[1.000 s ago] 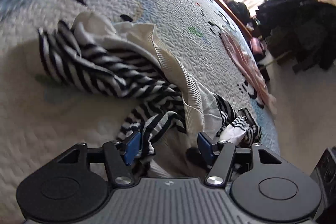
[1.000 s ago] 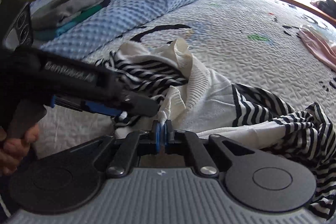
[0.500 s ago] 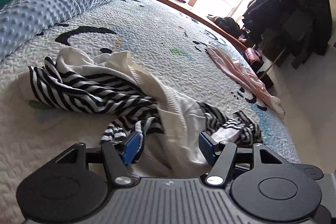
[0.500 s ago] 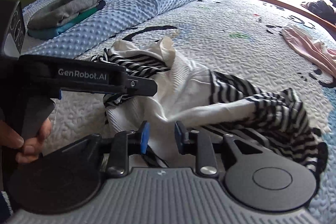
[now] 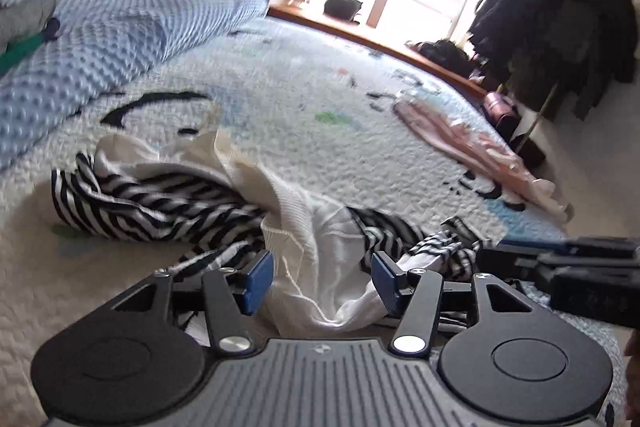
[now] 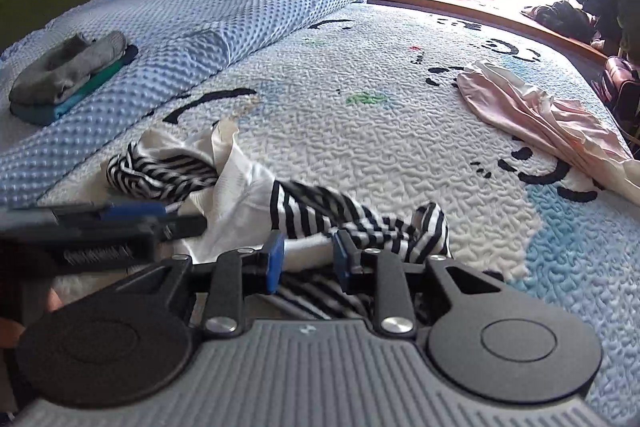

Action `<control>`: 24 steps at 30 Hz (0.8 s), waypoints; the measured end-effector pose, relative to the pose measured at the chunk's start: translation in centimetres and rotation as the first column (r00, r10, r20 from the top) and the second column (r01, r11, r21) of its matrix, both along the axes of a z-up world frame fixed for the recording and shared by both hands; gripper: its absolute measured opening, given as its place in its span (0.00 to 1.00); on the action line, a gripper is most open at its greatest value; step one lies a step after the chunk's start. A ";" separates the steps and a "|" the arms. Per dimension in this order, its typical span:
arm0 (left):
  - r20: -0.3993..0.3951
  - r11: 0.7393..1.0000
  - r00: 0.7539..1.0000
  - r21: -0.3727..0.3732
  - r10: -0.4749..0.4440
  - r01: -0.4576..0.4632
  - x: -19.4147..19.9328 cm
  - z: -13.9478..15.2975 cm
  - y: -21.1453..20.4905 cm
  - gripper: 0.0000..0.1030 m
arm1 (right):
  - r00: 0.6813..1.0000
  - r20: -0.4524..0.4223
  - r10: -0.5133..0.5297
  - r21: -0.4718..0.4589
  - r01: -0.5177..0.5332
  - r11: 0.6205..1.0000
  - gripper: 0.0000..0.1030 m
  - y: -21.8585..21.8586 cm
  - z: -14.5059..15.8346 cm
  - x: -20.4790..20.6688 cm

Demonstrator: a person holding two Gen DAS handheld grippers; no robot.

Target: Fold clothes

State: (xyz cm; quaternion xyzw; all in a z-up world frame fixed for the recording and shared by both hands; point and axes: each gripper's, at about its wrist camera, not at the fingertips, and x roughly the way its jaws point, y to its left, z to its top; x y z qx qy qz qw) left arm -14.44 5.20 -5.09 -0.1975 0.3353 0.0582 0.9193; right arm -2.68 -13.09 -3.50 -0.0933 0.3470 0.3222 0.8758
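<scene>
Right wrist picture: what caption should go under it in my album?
Right gripper open over a crumpled striped garment on the quilted bed.

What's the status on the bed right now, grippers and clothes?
Left gripper open, jaws just narrowed; right gripper open. Striped garment crumpled on quilt, unfolded, between both. Pink garment lies apart.

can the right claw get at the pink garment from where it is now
Probably yes, though not without moving. The pink garment lies flat near the bed's far right edge, apart from the striped garment bunched under the right claw. Only bare quilt lies between, and the jaws stand open.
</scene>
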 end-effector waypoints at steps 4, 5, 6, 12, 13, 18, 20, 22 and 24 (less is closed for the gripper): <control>-0.113 0.992 0.993 -0.122 0.017 -0.031 2.3 -2.6 1.4 0.02 | 0.999 0.010 0.038 -0.001 -0.038 0.999 0.29 1.2 1.0 2.5; -0.119 0.988 0.993 -0.148 0.022 -0.039 2.4 -3.1 1.8 0.03 | 0.998 0.004 0.056 -0.002 -0.056 0.998 0.28 1.9 1.1 3.3; -0.110 0.986 0.994 -0.158 0.027 -0.044 2.1 -3.3 2.1 0.03 | 0.997 -0.006 0.075 -0.001 -0.075 0.997 0.31 2.7 1.2 4.3; -0.076 0.977 0.993 -0.187 0.087 -0.100 -2.8 -2.3 8.3 0.03 | 0.972 -0.074 0.223 0.010 -0.222 0.975 0.36 9.0 1.1 9.1; -0.085 0.975 0.991 -0.185 0.108 -0.122 -3.8 -2.2 9.9 0.03 | 0.967 -0.082 0.243 0.001 -0.244 0.970 0.36 10.3 0.9 9.7; -0.110 0.963 0.972 -0.154 0.207 -0.223 -8.3 -1.4 17.6 0.03 | 0.929 -0.095 0.357 -0.096 -0.365 0.926 0.36 16.6 -0.7 11.3; -0.116 0.958 0.962 -0.120 0.246 -0.259 -9.7 -1.1 20.1 0.03 | 0.893 -0.101 0.440 -0.140 -0.450 0.882 0.36 18.8 -1.6 10.9; -0.130 0.946 0.948 -0.113 0.290 -0.304 -11.0 -1.2 22.5 0.03 | 0.848 -0.110 0.518 -0.183 -0.530 0.828 0.36 21.1 -2.5 10.5; -0.151 0.931 0.939 -0.151 0.309 -0.331 -11.6 -1.8 24.4 0.03 | 0.795 -0.103 0.598 -0.222 -0.604 0.765 0.36 23.1 -3.1 10.0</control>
